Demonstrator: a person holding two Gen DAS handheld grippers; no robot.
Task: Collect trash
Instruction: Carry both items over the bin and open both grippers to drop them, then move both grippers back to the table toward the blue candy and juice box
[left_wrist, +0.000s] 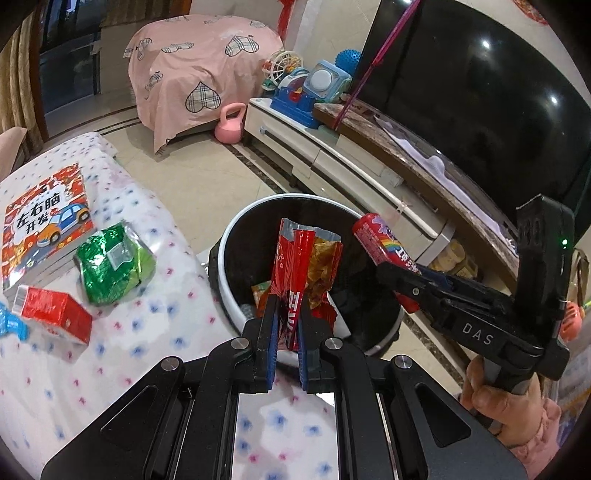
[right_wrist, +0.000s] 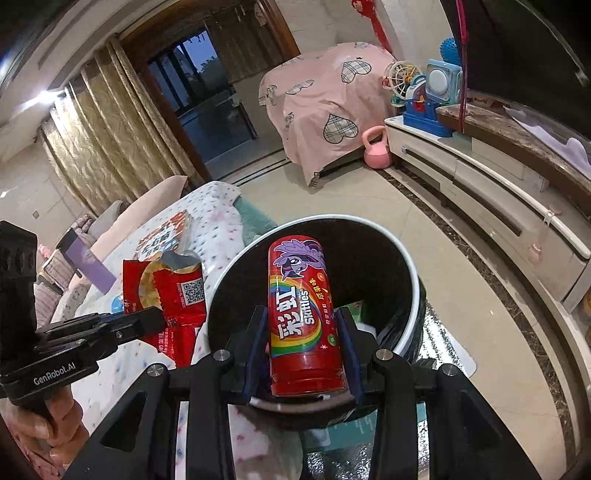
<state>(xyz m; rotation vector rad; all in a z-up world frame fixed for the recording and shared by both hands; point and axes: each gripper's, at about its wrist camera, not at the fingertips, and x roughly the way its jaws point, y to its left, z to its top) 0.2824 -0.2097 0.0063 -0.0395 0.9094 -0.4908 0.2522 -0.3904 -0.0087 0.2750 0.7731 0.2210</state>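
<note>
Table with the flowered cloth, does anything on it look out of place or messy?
Yes. A crumpled green wrapper and a red carton lying on its side sit loose on the table beside a children's book, looking like litter not yet binned. Nothing looks spilled.

Both of my wrist views are evenly lit by indoor ceiling light. Two small white glints sit on the large black glossy television screen, and a bright ceiling lamp flares at upper left in the right view. The dark glass doorway shows dusk blue outside. Fisheye curvature bends the long cream media cabinet; corners fall to black vignette. Centres are sharp; edges soften slightly.
</note>
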